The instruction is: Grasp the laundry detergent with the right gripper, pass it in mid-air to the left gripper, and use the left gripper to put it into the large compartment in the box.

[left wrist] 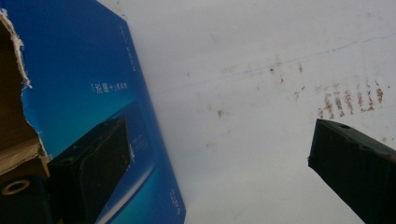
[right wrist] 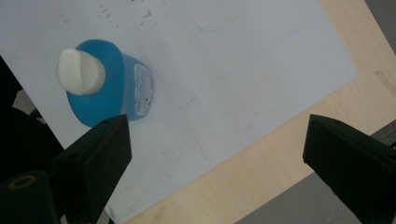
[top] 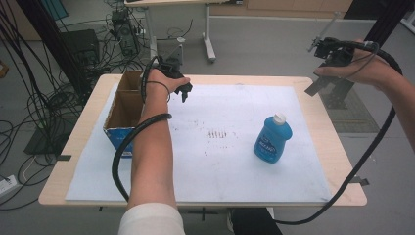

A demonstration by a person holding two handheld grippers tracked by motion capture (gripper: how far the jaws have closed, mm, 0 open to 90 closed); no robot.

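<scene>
An open cardboard box sat at the table's left edge. Just beside it the left gripper hovered over the white sheet, jaws apart and empty. The blue bottle stood upright right of centre. The right gripper hung above the far right corner, jaws wide, holding nothing.

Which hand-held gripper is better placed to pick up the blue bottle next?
Probably the right hand-held gripper: it's open and looks down on the blue bottle. The left hand-held gripper hovers by the cardboard box.
</scene>
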